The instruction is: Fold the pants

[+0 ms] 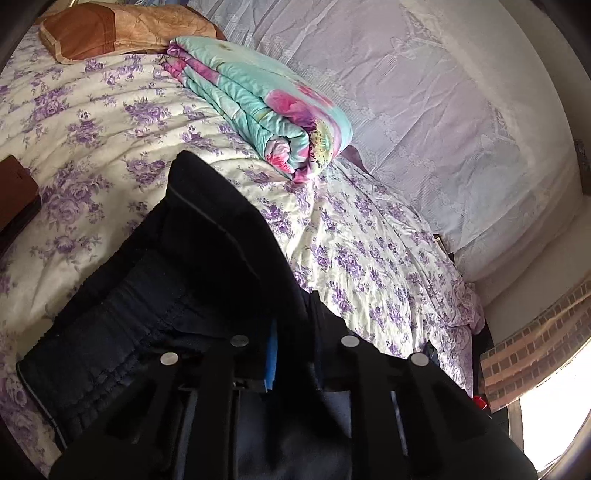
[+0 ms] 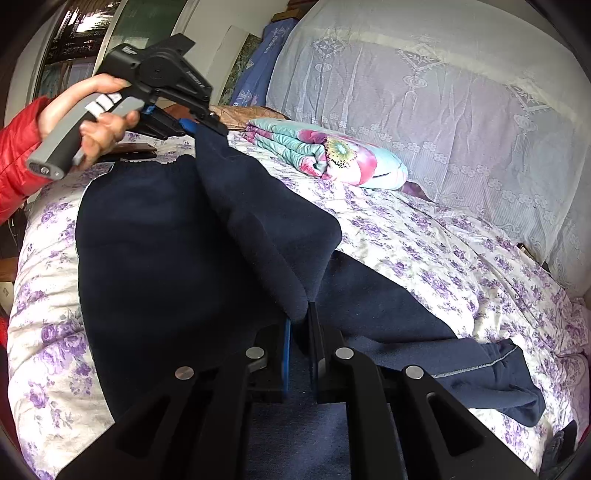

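Dark navy pants (image 2: 155, 251) lie on a floral bed sheet (image 2: 424, 236), waistband at the far left, one leg end (image 2: 495, 373) with a grey seam at the right. My right gripper (image 2: 300, 314) is shut on a lifted fold of the pants. My left gripper (image 2: 207, 127), held in a hand at the upper left, is shut on the far end of that same fold. In the left wrist view the left gripper (image 1: 291, 332) is shut on the pants (image 1: 207, 236), whose elastic waistband (image 1: 99, 332) lies below left.
A folded teal and pink quilt (image 1: 258, 99) (image 2: 332, 155) lies at the back of the bed. A brown pillow (image 1: 110, 29) sits far left. A lace-covered wall (image 2: 424, 110) stands behind. A dark brown object (image 1: 14, 192) lies at the left.
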